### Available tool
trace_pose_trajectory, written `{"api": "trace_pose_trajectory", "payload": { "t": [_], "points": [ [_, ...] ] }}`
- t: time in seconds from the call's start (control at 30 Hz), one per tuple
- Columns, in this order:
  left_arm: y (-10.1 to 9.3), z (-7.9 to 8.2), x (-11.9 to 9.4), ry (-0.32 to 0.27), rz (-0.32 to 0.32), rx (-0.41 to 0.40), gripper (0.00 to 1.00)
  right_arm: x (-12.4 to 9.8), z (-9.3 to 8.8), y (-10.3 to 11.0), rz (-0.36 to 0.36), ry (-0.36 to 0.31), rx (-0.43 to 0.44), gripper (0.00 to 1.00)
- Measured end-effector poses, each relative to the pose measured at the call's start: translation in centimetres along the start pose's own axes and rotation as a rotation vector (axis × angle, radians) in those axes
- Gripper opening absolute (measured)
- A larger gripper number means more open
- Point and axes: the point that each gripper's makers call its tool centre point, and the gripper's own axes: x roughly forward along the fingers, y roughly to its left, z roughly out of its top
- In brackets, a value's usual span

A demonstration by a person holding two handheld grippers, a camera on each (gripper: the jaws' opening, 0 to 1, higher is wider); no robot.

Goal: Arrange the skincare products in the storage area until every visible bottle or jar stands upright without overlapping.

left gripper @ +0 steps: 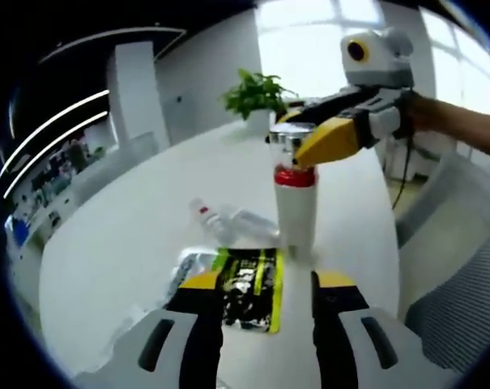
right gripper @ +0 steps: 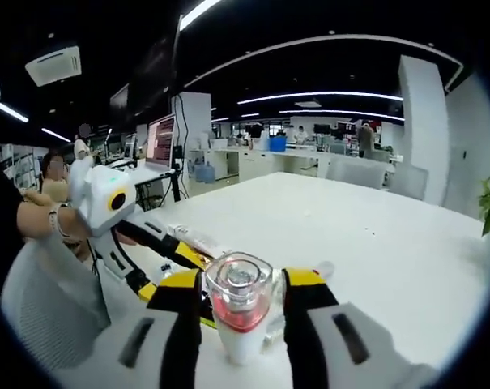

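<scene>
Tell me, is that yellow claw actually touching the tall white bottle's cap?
Touching. In the left gripper view the right gripper has its yellow jaws against the clear cap of the upright white bottle, with no gap showing.

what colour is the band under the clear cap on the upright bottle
Red, on a white bottle; the left gripper view shows it best.

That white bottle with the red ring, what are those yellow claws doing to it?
A person is tidying skincare things on a white table. The right gripper has its jaws around the clear cap of the tall white bottle, which stands upright. The left gripper is at a green-and-black packet lying flat. A small clear bottle still lies on its side.
</scene>
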Motion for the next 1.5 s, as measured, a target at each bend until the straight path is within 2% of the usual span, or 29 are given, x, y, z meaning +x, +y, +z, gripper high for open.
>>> {"api": "trace_pose_trajectory", "payload": {
  "t": [0.17,0.27,0.33,0.47,0.6,0.87,0.97,1.07,1.27,1.4,1.5],
  "points": [
    [0.5,-0.5,-0.8,0.018,0.016,-0.011,0.41,-0.3,-0.5,-0.1,-0.008,0.03,0.027,0.45],
    [1.0,-0.9,-1.6,0.032,0.031,-0.066,0.43,-0.7,-0.6,-0.3,-0.014,0.041,0.025,0.47],
    [1.2,-1.0,-2.3,0.031,0.046,-0.068,0.45,-1.1,-0.7,-0.4,-0.016,0.046,0.032,0.49],
    [2.2,-1.2,-4.0,0.029,0.096,-0.075,0.47,-1.6,-1.1,-0.5,-0.03,0.07,0.026,0.52],
    [3.1,-1.4,-5.6,0.019,0.144,-0.094,0.51,-2.2,-1.4,-0.7,-0.046,0.08,0.062,0.55],
    [4.7,-2.2,-8.6,-0.004,0.239,-0.186,0.61,-3.4,-1.8,-0.9,-0.093,0.12,0.03,0.66],
    [4.8,-2.4,-9.4,-0.007,0.245,-0.212,0.63,-3.8,-2.1,-1.2,-0.123,0.142,0.01,0.72],
    [4.8,-2.8,-10.5,0.0,0.262,-0.237,0.7,-4.3,-2.3,-1.2,-0.15,0.156,-0.007,0.77],
    [4.9,-3.7,-11.8,0.019,0.29,-0.254,0.76,-4.8,-3.3,-1.0,-0.167,0.19,-0.021,0.87],
    [5.0,-4.0,-12.4,0.025,0.306,-0.257,0.79,-5.0,-4.0,-0.8,-0.169,0.198,0.002,0.92],
    [4.9,-4.1,-12.9,0.032,0.313,-0.264,0.83,-5.6,-4.6,-1.0,-0.198,0.238,-0.025,0.96]
  ]
}}
